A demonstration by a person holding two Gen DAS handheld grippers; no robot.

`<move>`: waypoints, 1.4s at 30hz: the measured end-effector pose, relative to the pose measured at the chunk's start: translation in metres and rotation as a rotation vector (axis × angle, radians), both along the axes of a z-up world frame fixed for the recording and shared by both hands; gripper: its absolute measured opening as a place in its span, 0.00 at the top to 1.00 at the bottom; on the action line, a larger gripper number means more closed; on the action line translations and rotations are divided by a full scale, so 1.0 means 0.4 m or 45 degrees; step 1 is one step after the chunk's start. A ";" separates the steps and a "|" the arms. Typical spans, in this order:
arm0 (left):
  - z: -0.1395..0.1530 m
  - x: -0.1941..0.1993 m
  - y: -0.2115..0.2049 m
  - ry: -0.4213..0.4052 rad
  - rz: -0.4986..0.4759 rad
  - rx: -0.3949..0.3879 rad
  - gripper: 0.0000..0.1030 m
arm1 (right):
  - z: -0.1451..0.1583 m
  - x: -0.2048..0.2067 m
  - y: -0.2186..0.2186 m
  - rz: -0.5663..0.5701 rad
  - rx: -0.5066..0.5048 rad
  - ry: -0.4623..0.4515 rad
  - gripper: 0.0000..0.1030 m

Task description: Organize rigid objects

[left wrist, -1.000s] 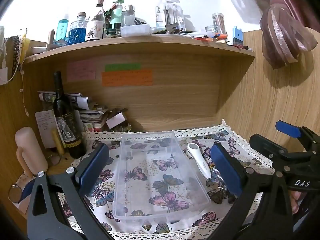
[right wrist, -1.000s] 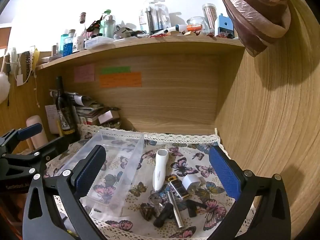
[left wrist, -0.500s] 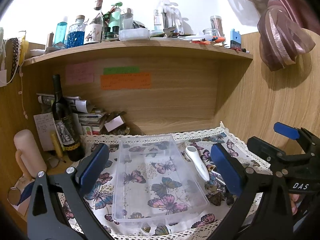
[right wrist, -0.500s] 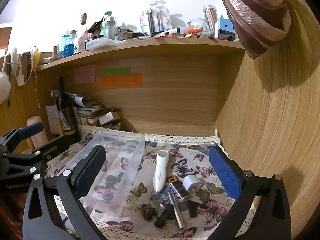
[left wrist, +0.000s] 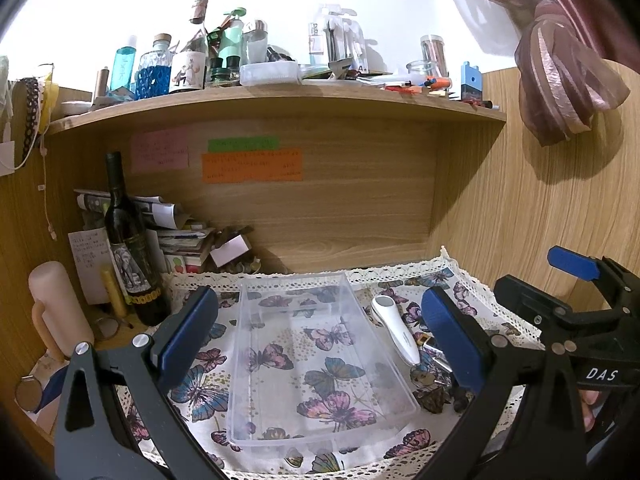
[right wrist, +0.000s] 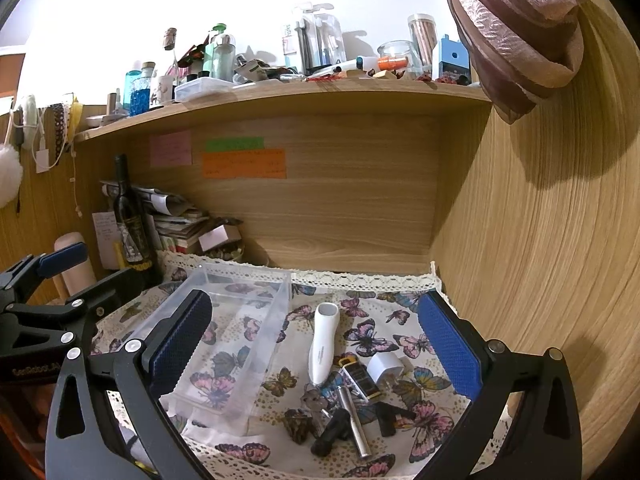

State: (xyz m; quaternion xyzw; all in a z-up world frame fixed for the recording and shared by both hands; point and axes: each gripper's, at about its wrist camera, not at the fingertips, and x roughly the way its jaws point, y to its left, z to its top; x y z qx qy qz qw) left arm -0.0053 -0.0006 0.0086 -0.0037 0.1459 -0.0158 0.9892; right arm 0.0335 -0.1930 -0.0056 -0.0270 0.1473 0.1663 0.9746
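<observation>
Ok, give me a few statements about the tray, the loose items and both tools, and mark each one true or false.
1. The clear plastic tray has nothing in it. True.
2. The white handheld device lies inside the tray. False: it lies on the butterfly cloth to the right of the tray.
3. Both the left tool and the right tool are open and hold nothing. True.
4. The white charger plug sits on the upper shelf. False: it lies on the cloth among the small items.
5. A dark wine bottle stands upright left of the tray. True.
</observation>
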 end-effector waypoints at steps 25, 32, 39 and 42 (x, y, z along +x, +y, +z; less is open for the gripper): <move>0.000 -0.001 0.002 -0.010 0.002 0.000 0.00 | 0.004 -0.001 -0.001 0.001 0.013 0.000 0.00; -0.003 0.009 0.005 0.011 0.003 -0.004 0.00 | 0.004 0.002 0.003 -0.002 0.005 0.003 0.00; -0.017 0.039 0.034 0.051 -0.022 -0.051 0.00 | -0.004 0.030 0.002 -0.018 0.039 0.031 0.00; -0.030 0.062 0.061 0.089 -0.016 -0.082 0.00 | -0.013 0.050 0.005 -0.022 0.037 0.050 0.00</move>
